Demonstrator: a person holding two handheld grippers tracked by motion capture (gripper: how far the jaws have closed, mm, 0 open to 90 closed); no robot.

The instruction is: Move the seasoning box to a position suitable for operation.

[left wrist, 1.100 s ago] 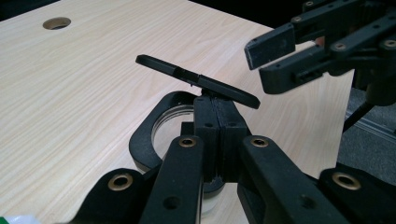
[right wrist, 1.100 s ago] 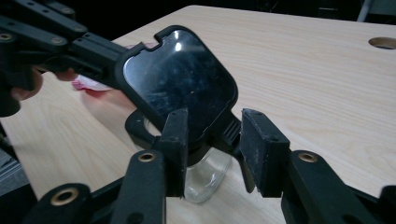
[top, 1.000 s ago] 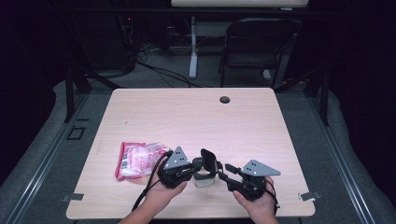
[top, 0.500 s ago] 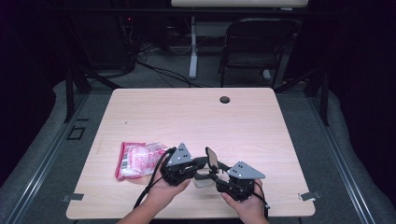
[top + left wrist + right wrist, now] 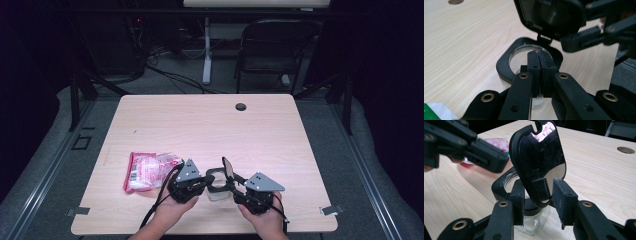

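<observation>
On wood, clear jar (image 5: 218,187), black hinged lid (image 5: 540,162) raised.

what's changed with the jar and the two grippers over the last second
The right gripper has shifted left toward the small clear glass jar; its jaws have just been closing around the raised black hinged lid. The left gripper stays shut on the jar's black collar. The pink snack packet hasn't moved.

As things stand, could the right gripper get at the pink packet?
Probably not directly. The pink packet lies beyond the left gripper, and the jar with its raised lid also stands between it and the right gripper.
</observation>
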